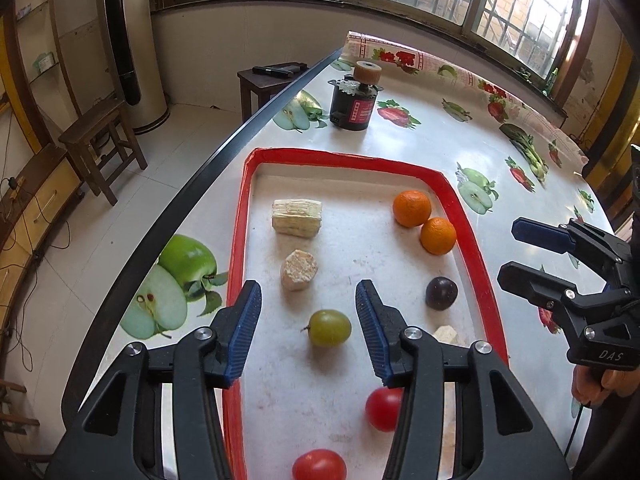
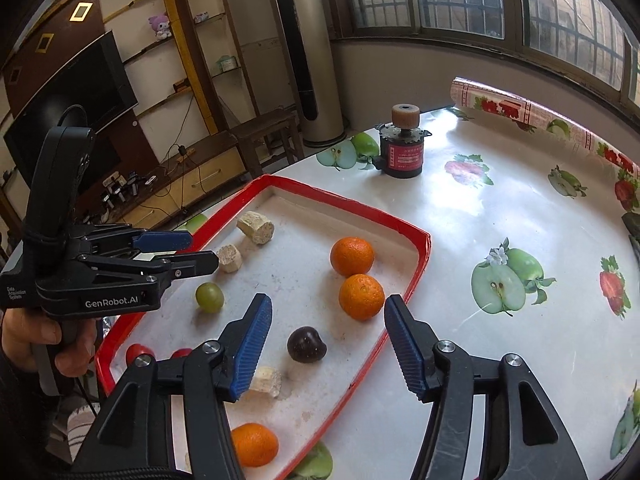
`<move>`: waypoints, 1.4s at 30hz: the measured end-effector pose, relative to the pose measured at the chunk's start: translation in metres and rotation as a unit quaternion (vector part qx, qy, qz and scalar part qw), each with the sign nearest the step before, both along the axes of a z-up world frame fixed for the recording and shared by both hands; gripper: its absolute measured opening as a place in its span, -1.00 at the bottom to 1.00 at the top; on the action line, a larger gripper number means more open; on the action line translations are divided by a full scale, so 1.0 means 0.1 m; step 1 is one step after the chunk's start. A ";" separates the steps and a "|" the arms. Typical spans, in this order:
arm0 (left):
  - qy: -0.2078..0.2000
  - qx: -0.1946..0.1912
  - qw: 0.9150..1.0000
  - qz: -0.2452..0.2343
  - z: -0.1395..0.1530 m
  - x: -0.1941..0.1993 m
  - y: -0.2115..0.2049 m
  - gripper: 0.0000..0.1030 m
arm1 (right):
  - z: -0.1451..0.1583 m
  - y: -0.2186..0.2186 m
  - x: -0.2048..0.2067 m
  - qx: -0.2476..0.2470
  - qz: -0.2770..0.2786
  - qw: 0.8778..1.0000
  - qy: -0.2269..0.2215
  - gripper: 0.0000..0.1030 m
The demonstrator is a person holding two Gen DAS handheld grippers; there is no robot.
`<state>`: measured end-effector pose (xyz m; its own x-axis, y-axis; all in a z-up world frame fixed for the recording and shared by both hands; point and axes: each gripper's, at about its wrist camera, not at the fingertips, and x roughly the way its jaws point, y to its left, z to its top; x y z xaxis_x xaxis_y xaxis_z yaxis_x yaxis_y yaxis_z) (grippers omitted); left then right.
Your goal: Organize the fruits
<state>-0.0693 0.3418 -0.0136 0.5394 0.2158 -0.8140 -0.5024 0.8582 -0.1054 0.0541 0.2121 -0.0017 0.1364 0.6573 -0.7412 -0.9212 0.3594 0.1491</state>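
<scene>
A red-rimmed white tray [image 1: 468, 216] [image 2: 420, 248] holds the fruit. In it lie two oranges [image 1: 412, 208] [image 1: 438, 236] [image 2: 352, 256] [image 2: 361, 296], a dark plum [image 1: 441, 293] [image 2: 306, 344], a green grape [image 1: 330, 328] [image 2: 209, 297], two red tomatoes [image 1: 382, 408] [image 1: 319, 465], a third orange [image 2: 256, 444] and several pale sugarcane pieces [image 1: 297, 217] [image 2: 256, 227]. My left gripper [image 1: 308, 308] [image 2: 192, 254] is open, hovering just above the grape. My right gripper [image 2: 328, 324] [image 1: 516, 252] is open above the tray's right edge near the nearer orange, empty.
A black motor with a tan wheel [image 1: 354, 98] [image 2: 402, 152] stands on the fruit-print tablecloth [image 2: 500, 280] beyond the tray. The table's left edge [image 1: 192, 184] drops to the floor, with stools [image 1: 100, 144] and shelves there.
</scene>
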 end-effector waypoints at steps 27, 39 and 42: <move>-0.033 0.012 0.999 -0.015 0.07 -0.97 -0.78 0.10 | 0.21 -0.72 -0.77 0.009 0.150 0.986 -0.066 0.60; -0.035 0.055 0.998 0.010 0.07 -1.18 -1.04 0.36 | 0.23 -0.89 -0.89 0.027 0.169 0.983 -0.063 0.70; -0.037 0.063 0.997 0.016 0.09 -1.21 -1.06 0.36 | 0.22 -0.94 -0.92 0.029 0.178 0.981 -0.064 0.71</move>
<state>-0.1906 0.2362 -0.0043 0.5883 0.3315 -0.7375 -0.5239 0.8511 -0.0353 -0.0379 0.1186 0.0202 -0.0197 0.7210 -0.6926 -0.9994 0.0054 0.0340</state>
